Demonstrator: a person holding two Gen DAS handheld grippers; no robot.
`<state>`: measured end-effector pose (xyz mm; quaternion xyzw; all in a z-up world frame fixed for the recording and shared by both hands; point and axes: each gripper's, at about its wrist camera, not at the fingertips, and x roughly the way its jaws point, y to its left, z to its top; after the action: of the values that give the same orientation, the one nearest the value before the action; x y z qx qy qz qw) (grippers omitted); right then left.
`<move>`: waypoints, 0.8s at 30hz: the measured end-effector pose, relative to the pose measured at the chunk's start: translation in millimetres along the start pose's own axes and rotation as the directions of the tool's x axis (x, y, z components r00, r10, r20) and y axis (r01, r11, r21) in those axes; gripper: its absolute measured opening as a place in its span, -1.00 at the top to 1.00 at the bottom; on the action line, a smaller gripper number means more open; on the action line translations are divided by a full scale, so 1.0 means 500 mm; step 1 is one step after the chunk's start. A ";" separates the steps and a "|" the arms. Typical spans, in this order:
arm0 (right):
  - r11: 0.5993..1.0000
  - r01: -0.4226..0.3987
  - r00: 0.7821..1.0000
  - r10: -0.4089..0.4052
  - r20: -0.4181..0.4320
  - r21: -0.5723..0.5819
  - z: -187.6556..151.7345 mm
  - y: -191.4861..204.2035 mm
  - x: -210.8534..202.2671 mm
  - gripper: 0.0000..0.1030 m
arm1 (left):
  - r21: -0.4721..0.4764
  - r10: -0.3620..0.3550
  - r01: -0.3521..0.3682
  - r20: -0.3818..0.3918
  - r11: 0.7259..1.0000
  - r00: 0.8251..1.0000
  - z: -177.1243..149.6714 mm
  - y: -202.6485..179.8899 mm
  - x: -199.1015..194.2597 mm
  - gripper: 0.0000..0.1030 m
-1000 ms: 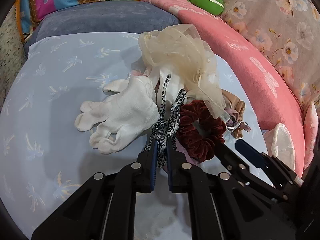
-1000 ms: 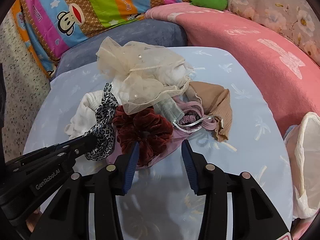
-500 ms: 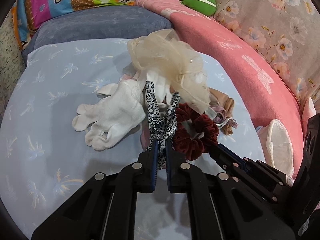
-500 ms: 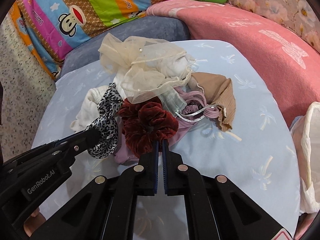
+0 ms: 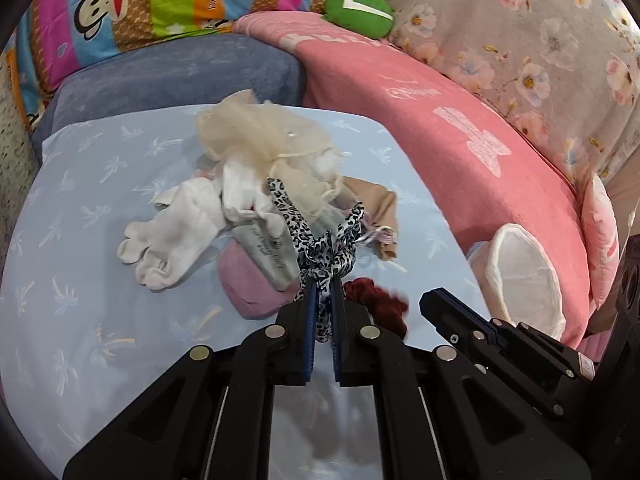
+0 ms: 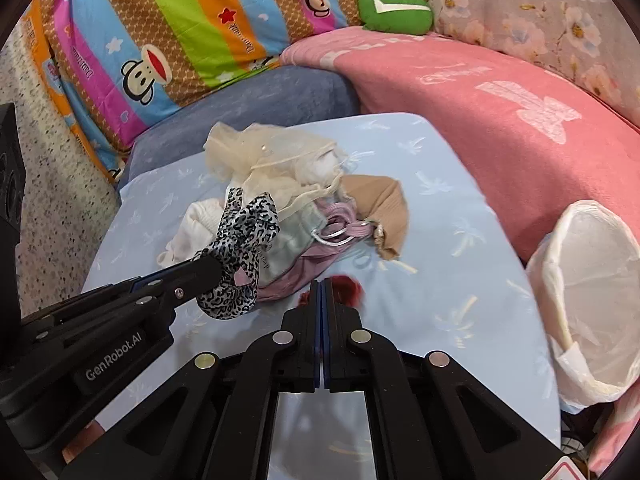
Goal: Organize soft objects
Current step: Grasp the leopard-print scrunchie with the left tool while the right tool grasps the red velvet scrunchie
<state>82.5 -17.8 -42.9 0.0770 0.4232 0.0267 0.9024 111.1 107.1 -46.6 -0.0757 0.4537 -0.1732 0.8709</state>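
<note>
From the left wrist view I see my left gripper (image 5: 323, 294) with its fingers clenched on the leopard-print scrunchie (image 5: 324, 246), whose loops stand up above the pads, in front of the pile on the pale blue cushion (image 5: 72, 280). This view alone lays out the white gloves (image 5: 172, 236) spread flat to the left of the pile and the mauve pouch (image 5: 248, 284) beside them. It also shows my right gripper (image 5: 436, 300) from the side, with the dark red scrunchie (image 5: 376, 300) blurred just left of its tip.

From the right wrist view the right gripper (image 6: 322, 294) has its fingers pressed together on an edge of the dark red scrunchie (image 6: 348, 288); only a small blurred bit of red shows past the tips. Here the gloves are mostly hidden behind the leopard-print scrunchie (image 6: 244, 240), which hangs from the left gripper (image 6: 212, 270) coming in from the lower left. This view gives me the cream organza bag (image 6: 264, 156), the tan cloth (image 6: 380, 204) and the pink drawstring pouch (image 6: 344, 228) more plainly, and the full open mouth of the white lined basket (image 6: 588, 276) at the cushion's right edge, against the pink blanket (image 6: 480, 120).
</note>
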 end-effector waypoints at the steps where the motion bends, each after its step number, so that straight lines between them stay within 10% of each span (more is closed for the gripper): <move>1: 1.000 0.004 1.000 -0.004 0.006 0.004 0.000 -0.007 -0.008 0.99 | 0.008 -0.004 0.004 0.001 1.000 1.000 0.000 -0.010 -0.001 0.88; 24: 0.998 0.011 0.996 -0.005 -0.084 0.066 -0.060 -0.089 0.037 0.63 | 0.034 0.034 -0.032 -0.054 0.999 0.998 -0.037 -0.048 0.034 0.87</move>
<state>70.3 -56.2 -83.1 0.1040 0.4616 0.0123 0.8809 99.3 78.9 -63.5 -0.0490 0.4756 -0.1684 0.8620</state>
